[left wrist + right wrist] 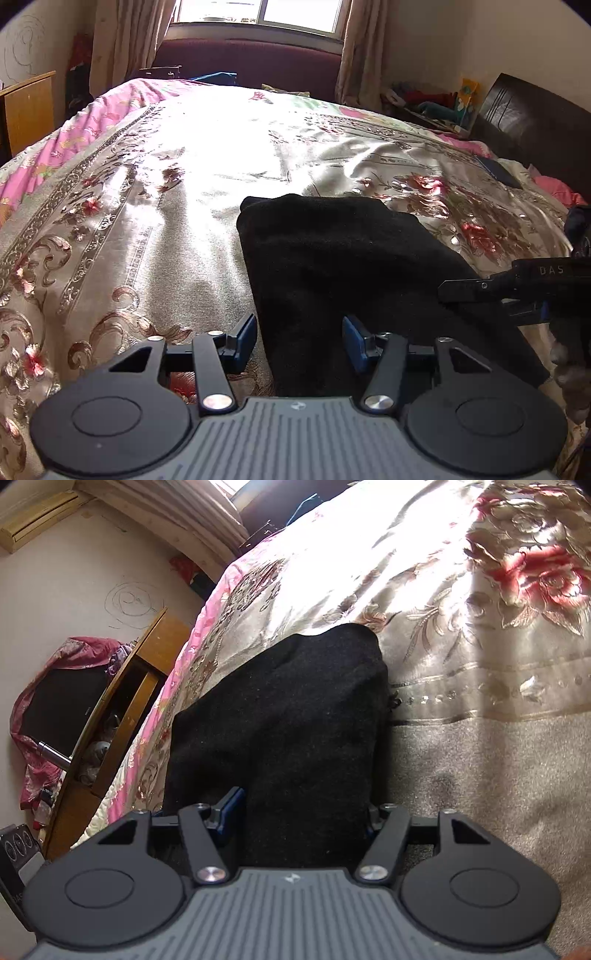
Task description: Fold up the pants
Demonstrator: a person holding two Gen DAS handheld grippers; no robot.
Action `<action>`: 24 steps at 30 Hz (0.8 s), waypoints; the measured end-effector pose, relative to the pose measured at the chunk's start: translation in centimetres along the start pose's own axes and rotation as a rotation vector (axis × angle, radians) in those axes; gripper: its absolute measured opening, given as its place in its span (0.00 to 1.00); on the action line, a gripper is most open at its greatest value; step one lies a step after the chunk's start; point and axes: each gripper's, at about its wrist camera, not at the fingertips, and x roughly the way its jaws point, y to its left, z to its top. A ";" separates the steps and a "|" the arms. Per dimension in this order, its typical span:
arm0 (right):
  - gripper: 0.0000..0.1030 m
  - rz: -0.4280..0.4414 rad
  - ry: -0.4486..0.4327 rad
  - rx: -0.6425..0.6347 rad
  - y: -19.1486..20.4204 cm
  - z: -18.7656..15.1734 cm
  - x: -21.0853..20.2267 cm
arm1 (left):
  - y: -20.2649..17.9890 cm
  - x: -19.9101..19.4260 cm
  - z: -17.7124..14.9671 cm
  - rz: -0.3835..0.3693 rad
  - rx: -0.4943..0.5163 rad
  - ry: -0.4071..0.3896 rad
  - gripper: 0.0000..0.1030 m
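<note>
Black pants (343, 254) lie folded into a thick pad on the floral satin bedspread (147, 206). My left gripper (300, 341) sits at their near left edge. Its left finger (245, 339) is over the bedspread and the right one over the cloth, jaws apart and not pressing. In the right wrist view the pants (280, 709) bulge up between the jaws of my right gripper (303, 814), and the cloth partly hides the right finger. The left blue pad (232, 812) stands just clear of the cloth. The right gripper (480, 291) also reaches in from the right over the pants.
A wooden cabinet (29, 107) stands left of the bed and a dark headboard (535, 118) to the right. A dark flat object (496, 171) lies on the bed near the pillows. A person's hand (569, 369) holds the right gripper. Curtains and a window are at the far end.
</note>
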 end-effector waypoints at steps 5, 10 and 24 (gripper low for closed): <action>0.59 -0.015 -0.015 -0.038 -1.0 0.3 -1.6 | 1.6 1.7 0.0 -0.074 -0.106 0.022 0.75; 0.68 0.025 0.019 -0.049 -0.8 0.0 0.8 | 0.3 3.4 0.0 -0.068 -0.036 0.009 0.93; 0.67 0.118 0.062 -0.105 6.4 -1.6 3.9 | 3.9 -1.5 1.0 0.007 -0.052 -0.022 0.64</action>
